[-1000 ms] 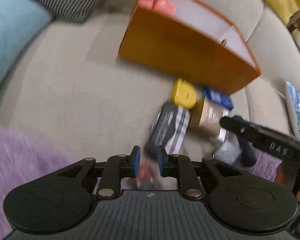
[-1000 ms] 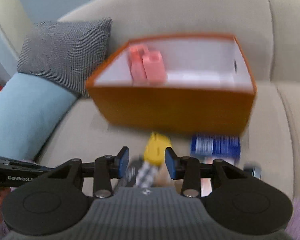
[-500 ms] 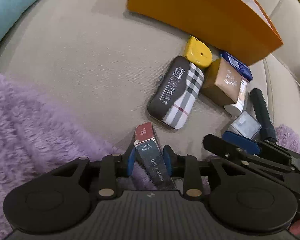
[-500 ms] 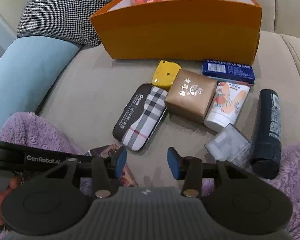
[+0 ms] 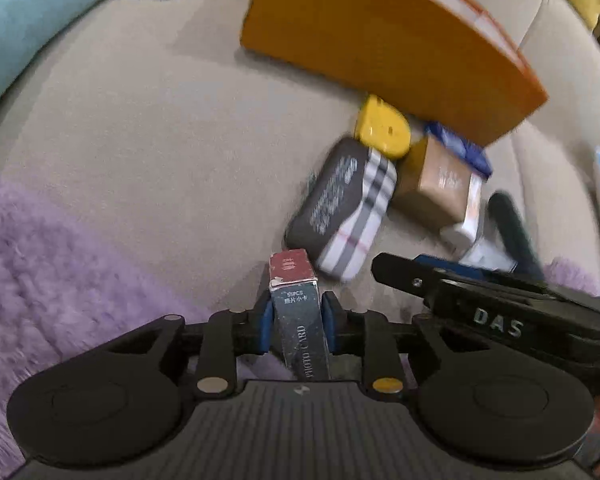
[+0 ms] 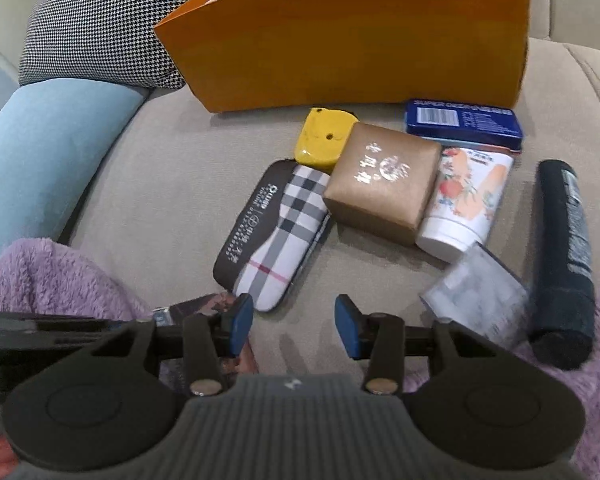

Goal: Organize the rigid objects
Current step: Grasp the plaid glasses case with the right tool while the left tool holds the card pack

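Photo card box (image 5: 298,316) sat between left gripper (image 5: 296,322) jaws, closing on it, well short of orange bin (image 5: 384,40); shallow hold risked slip. Right gripper (image 6: 295,326) spread, empty, near plaid case (image 6: 276,232)

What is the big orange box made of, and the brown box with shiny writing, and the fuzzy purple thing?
The big orange box looks like matte cardboard: thin, stiff walls with a white inside. The square brown box seems to be kraft-style paper or card with metallic foil lettering that glints. The fuzzy purple blanket looks like plush fleece, with a soft tufted pile; the exact fibre cannot be told.
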